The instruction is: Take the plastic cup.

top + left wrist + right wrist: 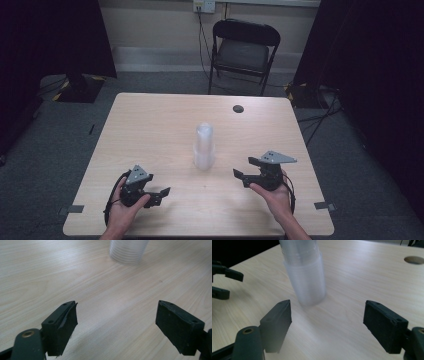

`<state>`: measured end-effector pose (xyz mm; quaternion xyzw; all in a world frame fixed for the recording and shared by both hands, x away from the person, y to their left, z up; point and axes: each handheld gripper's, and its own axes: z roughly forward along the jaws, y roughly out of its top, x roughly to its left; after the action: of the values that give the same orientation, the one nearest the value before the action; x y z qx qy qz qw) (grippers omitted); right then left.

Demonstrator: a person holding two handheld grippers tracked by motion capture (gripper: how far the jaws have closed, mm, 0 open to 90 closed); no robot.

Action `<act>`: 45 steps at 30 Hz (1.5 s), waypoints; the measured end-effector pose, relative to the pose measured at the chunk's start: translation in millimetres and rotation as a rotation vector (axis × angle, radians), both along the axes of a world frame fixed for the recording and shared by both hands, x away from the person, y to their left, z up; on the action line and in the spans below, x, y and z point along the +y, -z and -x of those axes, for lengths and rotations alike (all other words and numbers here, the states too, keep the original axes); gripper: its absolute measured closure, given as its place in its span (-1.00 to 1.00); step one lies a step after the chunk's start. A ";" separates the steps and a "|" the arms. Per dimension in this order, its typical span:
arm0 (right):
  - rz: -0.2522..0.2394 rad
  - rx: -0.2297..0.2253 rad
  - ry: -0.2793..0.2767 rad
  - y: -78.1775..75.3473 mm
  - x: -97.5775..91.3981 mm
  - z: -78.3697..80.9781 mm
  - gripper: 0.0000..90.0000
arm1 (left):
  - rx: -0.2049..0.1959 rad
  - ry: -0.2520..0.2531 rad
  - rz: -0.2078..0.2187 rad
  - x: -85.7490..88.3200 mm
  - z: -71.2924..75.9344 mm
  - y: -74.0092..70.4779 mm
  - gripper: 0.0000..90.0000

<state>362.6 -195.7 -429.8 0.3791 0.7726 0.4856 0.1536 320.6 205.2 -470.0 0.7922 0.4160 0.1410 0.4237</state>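
Evidently an approach step: stack of clear plastic cups [204,146] standing upright mid-table, untouched, between left gripper [161,194] and right gripper [243,172]. Both held low over the near part of the wooden table [150,125], jaws spread wide and empty, each well apart from the stack. Right gripper nearer, aimed leftward at the stack's lower half; left gripper pointing right, stack farther off. Probably next: closing in from both sides, one pair of jaws steadying the lower cups, the other pinching the top cup's rim gently, thin plastic being easy to crush or tip.
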 end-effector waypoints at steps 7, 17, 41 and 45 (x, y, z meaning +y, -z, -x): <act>-0.015 -0.025 -0.026 -9.2 12.5 -6.7 -0.43 | 0.004 -0.004 0.009 1.4 0.5 0.5 -0.61; -0.035 -0.069 -0.081 -27.6 32.3 -16.8 -0.35 | 0.006 -0.003 0.003 2.2 -0.5 0.3 -0.59; -0.069 -0.101 -0.156 -38.4 84.3 -52.9 -0.53 | -0.005 -0.006 0.012 3.1 0.2 -0.9 -0.59; -0.079 -0.103 -0.143 -35.3 89.9 -63.5 -0.57 | 0.001 -0.009 0.013 4.0 0.0 -0.6 -0.59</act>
<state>426.1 -105.8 -394.4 0.3032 0.7690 0.5444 0.1428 320.6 209.2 -469.4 0.7876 0.4207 0.1401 0.4279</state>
